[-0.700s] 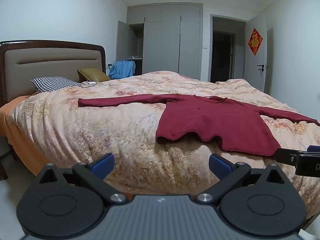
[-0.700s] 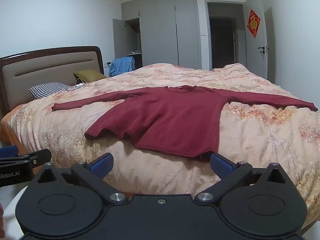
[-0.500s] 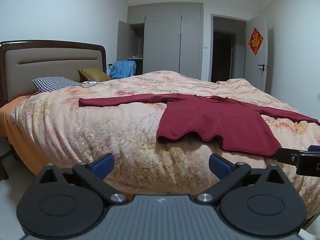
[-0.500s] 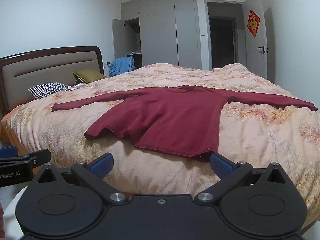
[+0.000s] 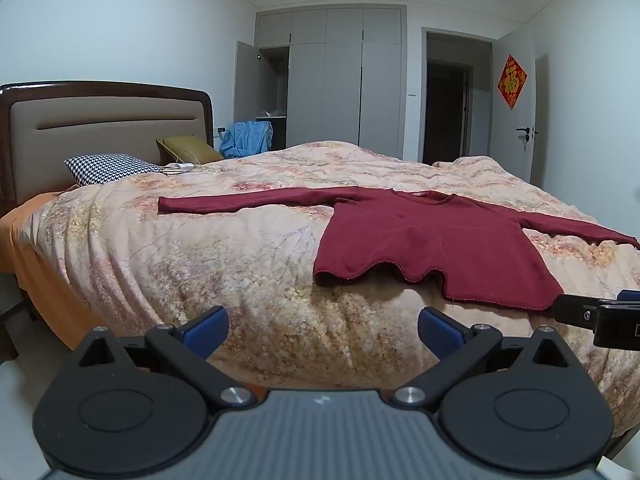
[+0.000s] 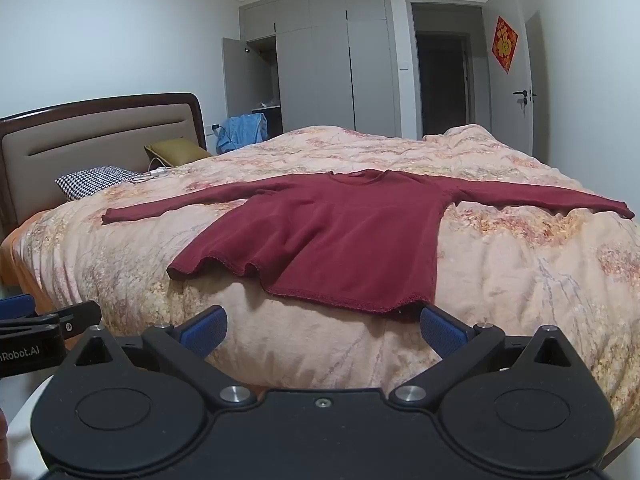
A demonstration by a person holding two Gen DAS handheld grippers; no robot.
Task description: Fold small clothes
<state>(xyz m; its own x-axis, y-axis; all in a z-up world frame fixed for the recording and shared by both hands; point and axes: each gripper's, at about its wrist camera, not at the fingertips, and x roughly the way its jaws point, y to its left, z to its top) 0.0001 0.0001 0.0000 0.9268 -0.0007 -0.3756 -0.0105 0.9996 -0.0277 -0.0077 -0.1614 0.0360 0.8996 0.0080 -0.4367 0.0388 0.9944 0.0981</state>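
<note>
Bedroom with grey wardrobes (image 5: 344,80) and a padded headboard (image 5: 100,132): on the floral quilt (image 5: 200,264) a dark red long-sleeved top (image 6: 332,240) lies flat, sleeves spread wide, hem toward the near edge of the bed. Left gripper (image 5: 322,330) hovers short of the bed, jaws as wide as they go and holding nothing, with the garment ahead of it and off to its right. Right gripper (image 6: 322,330) is likewise wide open and empty, the hem just beyond its fingertips and the body of the top straight ahead. Folding has not begun. One likely hazard is the rippled hem at the tool's left, which stands off the soft quilt; a pinch there could gather quilt with the cloth or catch only one layer, leaving the fold skewed. Only the right camera shows both cuffs; the left camera loses the far sleeve at its edge, but shows the right gripper's finger intruding at its right.
</note>
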